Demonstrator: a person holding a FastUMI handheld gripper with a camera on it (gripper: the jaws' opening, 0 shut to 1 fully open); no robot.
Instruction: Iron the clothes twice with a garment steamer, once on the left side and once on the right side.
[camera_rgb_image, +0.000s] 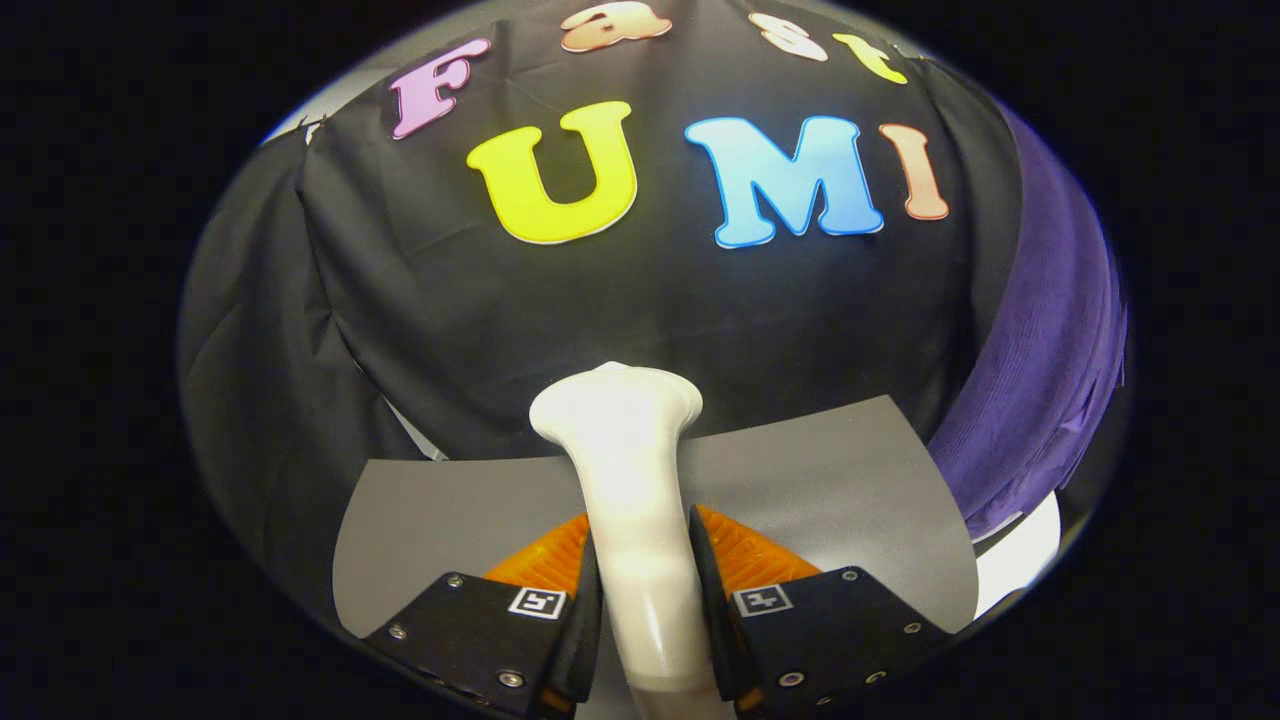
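Gripper view. The gripper (645, 560) is clenched on the steamer (630, 470): both fingers (585, 610) press its pale handle from either side, with the handle standing upright between them. The steamer's flared head rises above and beyond the fingertips, facing the black booth wall.

Landmark: steamer. Under and behind it lies a grey mat (820, 470), spreading to both sides. Well to the right of the steamer hangs a purple garment (1040, 370), draped down along the edge of the wall; its lower hem ends near the mat's right corner. Just below that hem, a white surface (1020, 555) peeks out.

Progress, as a judgement: steamer is picked up and in hand, but its head is apart from the garment and not aimed at it. Neither the left nor the right pass looks begun. Both strokes remain, after swinging the steamer right to the cloth.
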